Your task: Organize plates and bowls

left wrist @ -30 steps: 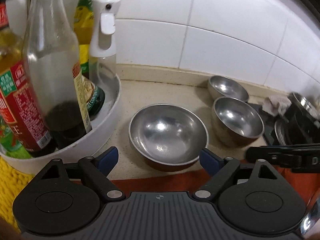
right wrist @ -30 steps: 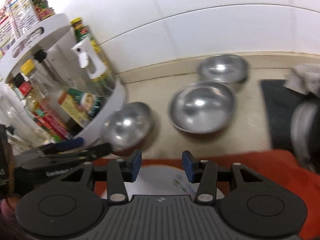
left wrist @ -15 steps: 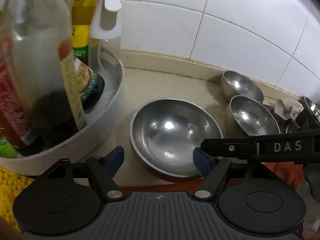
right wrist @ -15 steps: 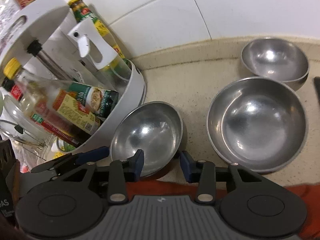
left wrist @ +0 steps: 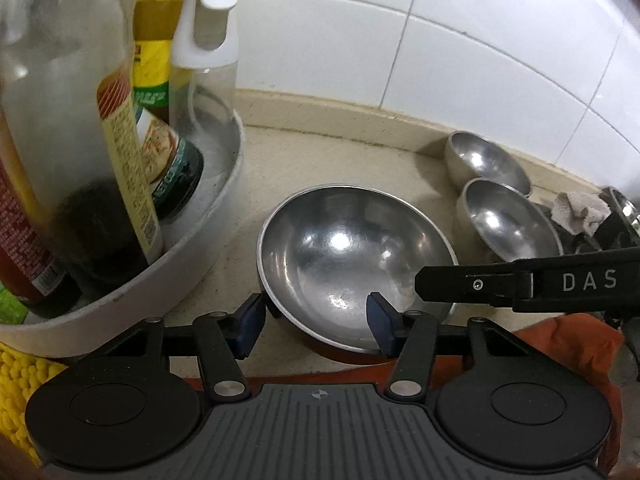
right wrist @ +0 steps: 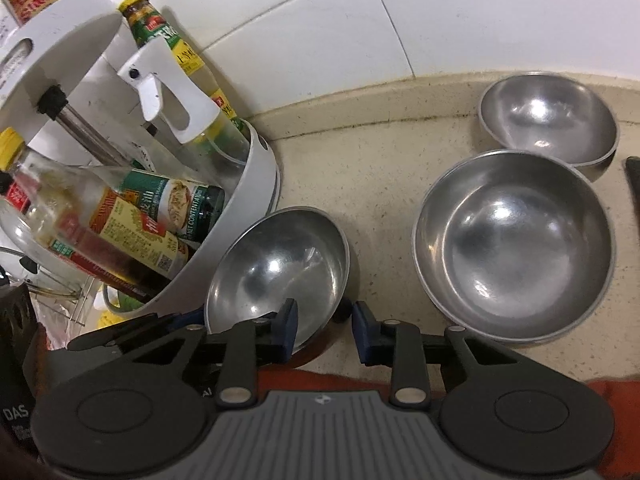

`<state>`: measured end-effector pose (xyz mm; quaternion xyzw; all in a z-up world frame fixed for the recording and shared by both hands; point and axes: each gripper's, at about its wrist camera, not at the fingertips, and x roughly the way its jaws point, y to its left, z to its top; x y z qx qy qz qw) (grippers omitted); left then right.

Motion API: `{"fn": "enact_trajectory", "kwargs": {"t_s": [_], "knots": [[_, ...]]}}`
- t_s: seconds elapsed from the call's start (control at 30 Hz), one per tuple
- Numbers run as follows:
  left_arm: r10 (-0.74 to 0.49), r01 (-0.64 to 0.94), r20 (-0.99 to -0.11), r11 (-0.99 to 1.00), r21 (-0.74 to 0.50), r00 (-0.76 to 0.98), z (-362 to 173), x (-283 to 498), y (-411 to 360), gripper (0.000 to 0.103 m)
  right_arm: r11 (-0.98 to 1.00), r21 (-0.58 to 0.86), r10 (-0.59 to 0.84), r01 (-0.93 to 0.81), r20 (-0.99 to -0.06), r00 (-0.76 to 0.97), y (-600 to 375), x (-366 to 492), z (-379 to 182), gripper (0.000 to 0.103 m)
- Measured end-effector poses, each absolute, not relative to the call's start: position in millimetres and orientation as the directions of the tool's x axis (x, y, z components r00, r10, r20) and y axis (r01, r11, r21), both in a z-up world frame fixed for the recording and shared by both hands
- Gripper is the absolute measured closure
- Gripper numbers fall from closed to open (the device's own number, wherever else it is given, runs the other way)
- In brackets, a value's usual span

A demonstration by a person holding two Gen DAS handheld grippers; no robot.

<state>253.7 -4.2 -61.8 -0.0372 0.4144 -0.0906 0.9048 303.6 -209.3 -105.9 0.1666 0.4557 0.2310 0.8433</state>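
Both tongs, left (left wrist: 314, 326) and right (right wrist: 323, 330), have closed in, jaws parted, straddling the nearest bowl's (left wrist: 352, 264) rim; grip next.

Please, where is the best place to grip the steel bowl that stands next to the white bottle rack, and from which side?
Probably the near rim of the steel bowl, from the counter's front edge: its wall is thin, and the white bottle rack crowds its far left side.

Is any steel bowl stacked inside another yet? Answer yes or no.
No: in the right wrist view the near bowl, middle bowl and far bowl sit separately on the counter.
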Motion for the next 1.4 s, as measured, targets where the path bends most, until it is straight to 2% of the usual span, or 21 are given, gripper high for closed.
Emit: {"fn": "enact_trajectory", "kwargs": {"t_s": [0.4,0.63,1.0,1.4], "knots": [[-0.208,0.187,-0.752,0.976,-0.115,0.626,-66.7,257.3,-25.4,0.037,0.856,0.481,0.507,-0.191,-0.703,0.498,-225.5,299.2,-112.8,0.076],[-0.243,0.216,-0.756,0.967,-0.137,0.608,-67.6,254.2,-27.2,0.039,0.843,0.509,0.523,-0.175,-0.696,0.492,-237.8,292.8,-113.7,0.075],[-0.207,0.213,-0.737,0.973,-0.088,0.644,-50.3,239.0,-23.6,0.037,0.853,0.505,0.49,-0.129,-0.693,0.529,-276.8,261.4,-106.4,0.075],[-0.23,0.33,-0.692,0.944,0.013,0.684,-19.8,252.4,-75.0,0.028,0.869,0.493,0.414,-0.049,-0.667,0.619,-336.5,260.1,-88.5,0.074]]}}
